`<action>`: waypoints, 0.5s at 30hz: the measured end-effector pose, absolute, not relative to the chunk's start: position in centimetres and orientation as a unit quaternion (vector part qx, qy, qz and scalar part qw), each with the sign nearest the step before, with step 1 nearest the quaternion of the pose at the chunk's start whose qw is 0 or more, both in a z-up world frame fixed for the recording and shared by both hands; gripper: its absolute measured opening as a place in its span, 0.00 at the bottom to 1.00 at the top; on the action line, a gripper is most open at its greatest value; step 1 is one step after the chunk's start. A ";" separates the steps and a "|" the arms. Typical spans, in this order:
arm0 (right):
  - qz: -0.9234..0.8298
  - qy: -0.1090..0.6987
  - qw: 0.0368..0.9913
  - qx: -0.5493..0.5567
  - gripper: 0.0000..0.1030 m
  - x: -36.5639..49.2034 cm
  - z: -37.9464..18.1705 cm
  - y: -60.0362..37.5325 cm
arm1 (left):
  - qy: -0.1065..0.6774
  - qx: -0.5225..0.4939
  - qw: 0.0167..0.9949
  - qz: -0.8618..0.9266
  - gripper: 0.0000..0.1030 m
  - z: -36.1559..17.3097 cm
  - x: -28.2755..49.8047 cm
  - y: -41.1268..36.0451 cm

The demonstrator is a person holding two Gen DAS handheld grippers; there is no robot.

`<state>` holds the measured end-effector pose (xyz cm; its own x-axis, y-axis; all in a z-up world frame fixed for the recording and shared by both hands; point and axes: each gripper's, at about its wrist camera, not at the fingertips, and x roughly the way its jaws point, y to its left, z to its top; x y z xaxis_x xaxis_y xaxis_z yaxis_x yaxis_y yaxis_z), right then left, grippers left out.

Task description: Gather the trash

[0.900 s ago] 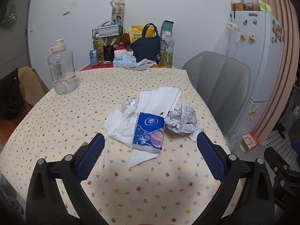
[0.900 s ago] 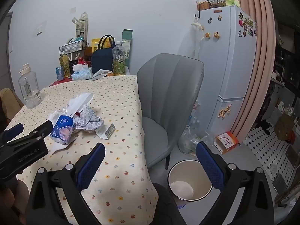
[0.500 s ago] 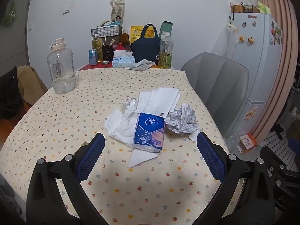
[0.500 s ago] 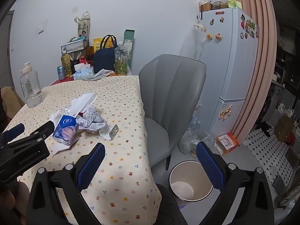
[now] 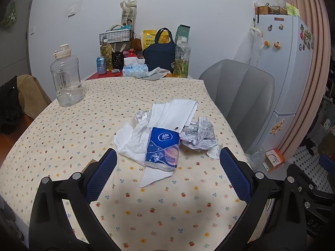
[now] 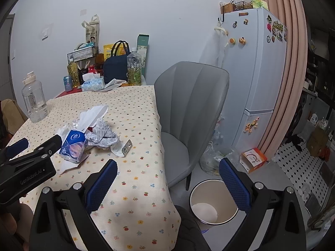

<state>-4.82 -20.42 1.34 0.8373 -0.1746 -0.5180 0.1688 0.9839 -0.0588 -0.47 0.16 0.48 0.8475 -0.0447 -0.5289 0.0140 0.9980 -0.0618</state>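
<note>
A pile of trash lies mid-table: a blue tissue pack (image 5: 163, 148), white tissues (image 5: 134, 138), a folded white mask (image 5: 175, 113), crumpled printed paper (image 5: 201, 133) and foil (image 5: 142, 116). The pack also shows in the right wrist view (image 6: 73, 145), with crumpled paper (image 6: 103, 133) and a small blister pack (image 6: 127, 146) beside it. My left gripper (image 5: 167, 173) is open and empty just in front of the pile. My right gripper (image 6: 167, 179) is open and empty, over the table's right edge. A white waste bin (image 6: 213, 202) stands on the floor below.
A grey chair (image 6: 188, 108) stands at the table's right side. A large clear water jug (image 5: 66, 77) stands at the left. Bottles, a tissue box (image 5: 135, 70) and a dark bag (image 5: 160, 52) crowd the far end. A fridge (image 6: 255, 73) stands at the right.
The right wrist view has shifted slightly, bringing the trash pile and table closer to centre. The left gripper has barely moved. Both stay open.
</note>
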 end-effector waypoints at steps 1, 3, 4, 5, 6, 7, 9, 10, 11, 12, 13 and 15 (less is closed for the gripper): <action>-0.091 0.270 0.958 -0.005 0.93 -4.8 1.4 -20.5 | 0.275 -0.027 0.961 -0.015 0.95 0.5 -0.5 0.1; -0.090 0.271 0.958 -0.004 0.93 -4.8 1.4 -20.5 | 0.275 -0.027 0.961 -0.016 0.95 0.5 -0.5 0.2; -0.091 0.271 0.958 -0.004 0.93 -4.7 1.4 -20.5 | 0.275 -0.028 0.961 -0.016 0.95 0.5 -0.5 0.1; -0.092 0.271 0.958 -0.004 0.93 -4.7 1.4 -20.5 | 0.275 -0.028 0.961 -0.015 0.95 0.5 -0.5 0.1; -0.092 0.271 0.958 -0.003 0.93 -4.6 1.4 -20.5 | 0.276 -0.029 0.961 -0.016 0.95 0.5 -0.5 0.1; -0.092 0.269 0.959 -0.002 0.93 -4.7 1.4 -20.5 | 0.276 -0.029 0.961 -0.016 0.95 0.5 -0.5 0.1; -0.092 0.268 0.959 -0.001 0.93 -4.8 1.5 -20.5 | 0.274 -0.029 0.961 -0.015 0.95 0.5 -0.5 0.1; -0.092 0.269 0.959 -0.001 0.93 -4.8 1.5 -20.5 | 0.273 -0.030 0.961 -0.015 0.95 0.5 -0.6 0.2; -0.092 0.269 0.959 -0.001 0.92 -4.8 1.5 -20.5 | 0.272 -0.031 0.962 -0.015 0.95 0.5 -0.6 0.2; -0.093 0.269 0.959 -0.001 0.93 -4.8 1.5 -20.5 | 0.271 -0.032 0.962 -0.015 0.95 0.5 -0.7 0.2; -0.093 0.269 0.959 -0.001 0.92 -4.9 1.5 -20.5 | 0.271 -0.033 0.962 -0.015 0.95 0.5 -0.7 0.2; -0.094 0.268 0.959 0.000 0.93 -4.9 1.5 -20.5 | 0.271 -0.034 0.962 -0.015 0.95 0.5 -0.7 0.4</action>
<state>-4.91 -20.49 1.52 0.8389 -0.1797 -0.5138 0.1796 0.9824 -0.0504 -0.75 0.40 0.46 0.8524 -0.0472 -0.5207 0.0101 0.9972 -0.0738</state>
